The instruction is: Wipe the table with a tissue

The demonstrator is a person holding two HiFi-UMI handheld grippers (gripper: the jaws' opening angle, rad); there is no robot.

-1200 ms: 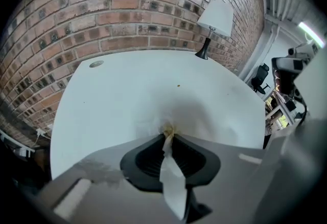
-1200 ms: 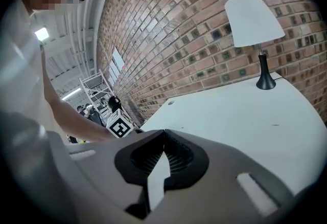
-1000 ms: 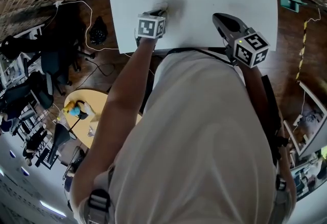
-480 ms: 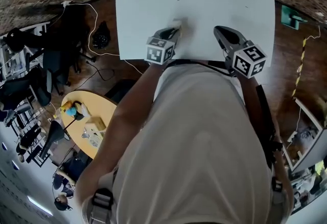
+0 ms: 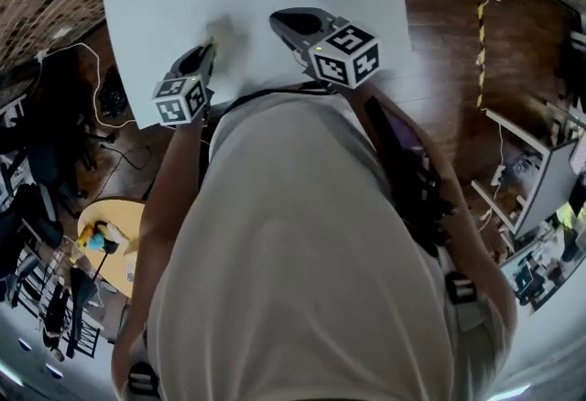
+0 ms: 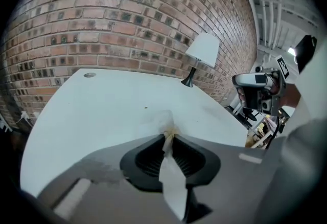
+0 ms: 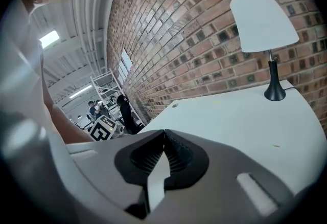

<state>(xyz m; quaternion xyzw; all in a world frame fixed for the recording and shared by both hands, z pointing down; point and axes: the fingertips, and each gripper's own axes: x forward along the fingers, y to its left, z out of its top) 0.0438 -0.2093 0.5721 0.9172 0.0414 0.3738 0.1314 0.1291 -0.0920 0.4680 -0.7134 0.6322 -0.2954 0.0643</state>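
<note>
Left gripper (image 6: 167, 133): fingers pinching the tissue (image 6: 163, 119) at their very tips, over the surface (image 6: 102, 100), well short of the lamp (image 6: 203, 51).
Tissue: a small crumpled tuft, with only a thin bite held.
Right gripper (image 7: 164, 132): fingers pressed together, empty, also short of the lamp.
Risk: dragging hard could tear the tissue or pull it free, leaving bare fingers to scrape the surface.

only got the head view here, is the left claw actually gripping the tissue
Observer: Yes. The left gripper view shows the left claw shut on the tissue, with a crumpled bit poking past the tips.
Operator: anything in the right one
Observer: No. The right claw is closed with nothing between its jaws.
Operator: whats further up the table
Observer: A lamp with a white shade and black base stands at the far end of the table.
</note>
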